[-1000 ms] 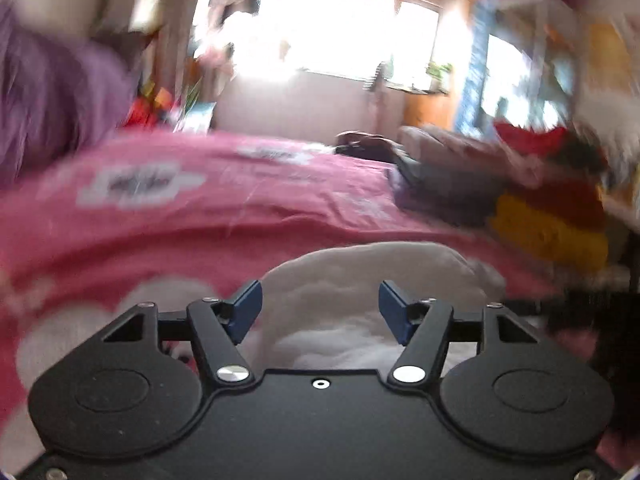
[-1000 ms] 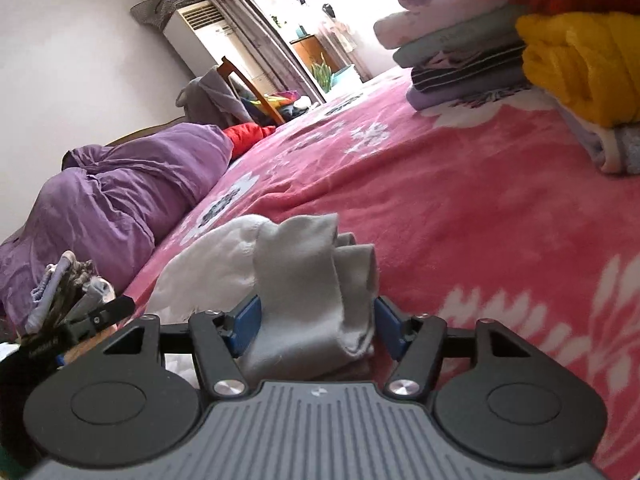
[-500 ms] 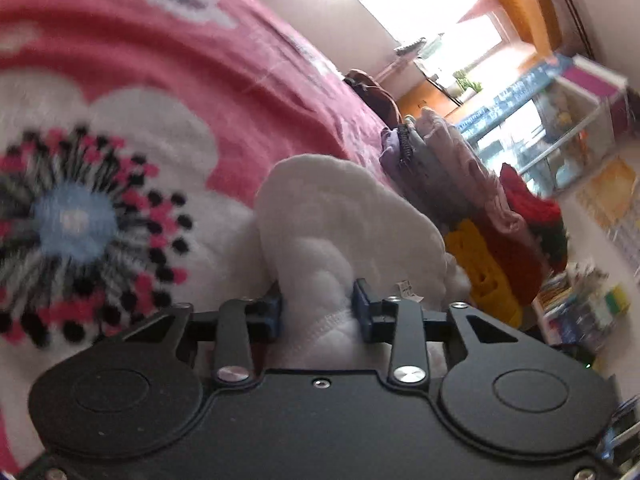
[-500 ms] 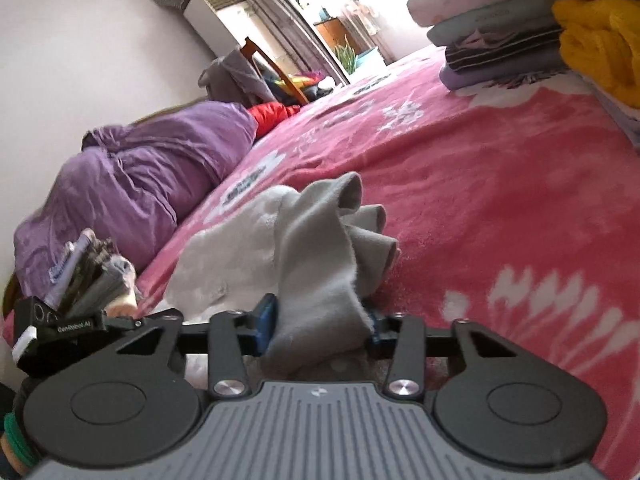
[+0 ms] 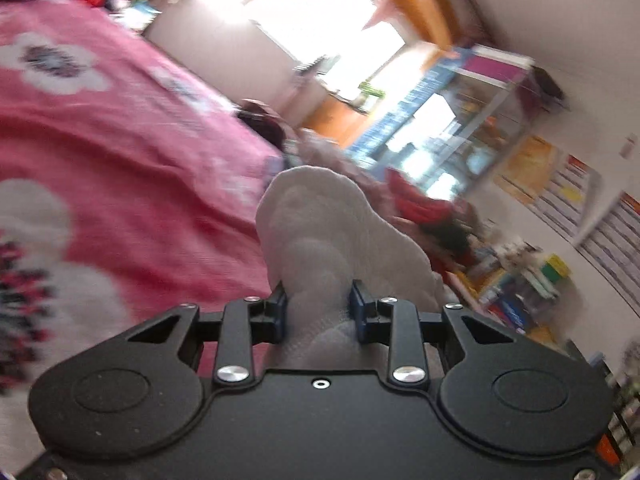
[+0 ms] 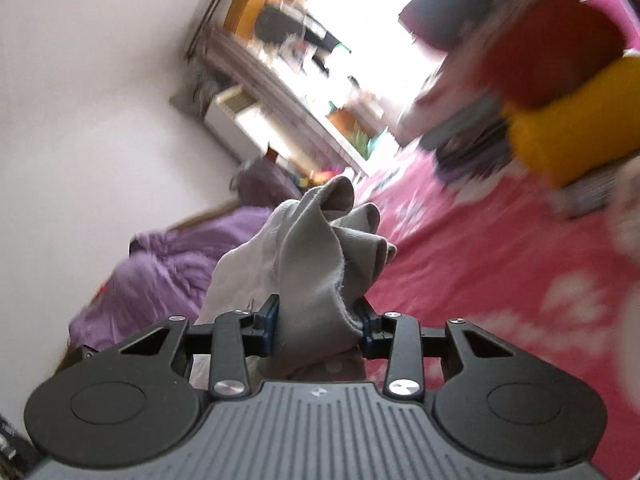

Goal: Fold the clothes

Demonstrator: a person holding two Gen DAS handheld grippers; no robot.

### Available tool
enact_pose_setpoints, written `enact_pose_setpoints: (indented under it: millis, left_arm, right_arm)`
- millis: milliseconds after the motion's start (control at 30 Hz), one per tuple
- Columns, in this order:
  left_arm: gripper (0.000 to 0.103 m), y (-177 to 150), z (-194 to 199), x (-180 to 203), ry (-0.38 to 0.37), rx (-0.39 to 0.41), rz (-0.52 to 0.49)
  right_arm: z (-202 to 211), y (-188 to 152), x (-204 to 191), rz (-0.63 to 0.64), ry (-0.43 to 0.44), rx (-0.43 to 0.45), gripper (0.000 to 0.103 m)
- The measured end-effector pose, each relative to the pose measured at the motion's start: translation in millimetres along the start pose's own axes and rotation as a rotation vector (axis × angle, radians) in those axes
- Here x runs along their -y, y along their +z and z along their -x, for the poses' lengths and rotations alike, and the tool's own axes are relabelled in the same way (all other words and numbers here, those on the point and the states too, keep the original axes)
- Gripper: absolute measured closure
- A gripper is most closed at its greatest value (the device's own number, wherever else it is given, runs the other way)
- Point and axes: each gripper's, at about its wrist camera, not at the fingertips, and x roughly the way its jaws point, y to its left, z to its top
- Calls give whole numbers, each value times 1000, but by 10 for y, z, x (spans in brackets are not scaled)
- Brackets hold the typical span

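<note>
Garment: one piece, pale grey outside, white fleecy inside, held at two places. White fleecy side (image 5: 332, 236) bunches up out of the left gripper (image 5: 319, 312); both blue pads press into the cloth, jaws clenched on it. Grey side (image 6: 316, 248) rises in crumpled folds from the right gripper (image 6: 318, 324), jaws likewise clamped on a thick wad of it. Cloth stands up ahead of each set of tongs, lifted off the bedding.

Both views tilted and motion-blurred.

Pink floral blanket (image 5: 132, 184) lies left of and below the left tongs; in the right view it spreads to the right of the tongs. Stack of folded clothes (image 6: 560, 120), red and yellow on top, far ahead and right of the right tongs. Purple bedding heap (image 6: 160, 276) sits left of the right tongs, against a pale wall. Bright window (image 5: 320, 32) far ahead of the left tongs.
</note>
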Motion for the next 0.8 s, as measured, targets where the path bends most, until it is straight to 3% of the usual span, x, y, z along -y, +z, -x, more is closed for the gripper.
enact_pose_setpoints:
  millis: [167, 300, 467, 567, 667, 733, 767, 800]
  left_arm:
    - [75, -111, -461, 652, -124, -86, -101]
    - [75, -113, -1120, 1221, -239, -181, -207]
    - [75, -52, -1900, 1747, -348, -288, -316]
    - [74, -17, -2307, 1927, -400, -347, -356]
    - [73, -52, -2708, 1872, -381, -391, -360]
    - [66, -232, -3028, 1659, -236, -433, -391]
    - [65, -339, -3130, 1569, -123, -451, -431]
    - [55, -435, -3162, 1504, -69, -440, -473]
  right_arm:
    - [953, 120, 92, -40, -77, 231, 65]
    - [1631, 70, 214, -102, -153, 426, 65]
    - [2014, 55, 341, -150, -210, 619, 65]
    - [1982, 38, 477, -196, -272, 640, 65]
    - [1744, -7, 717, -270, -376, 554, 65]
    - [1496, -37, 932, -363, -468, 464, 65]
    - [1424, -61, 990, -400, -489, 471, 65]
    - [1363, -70, 1012, -412, -509, 478, 65]
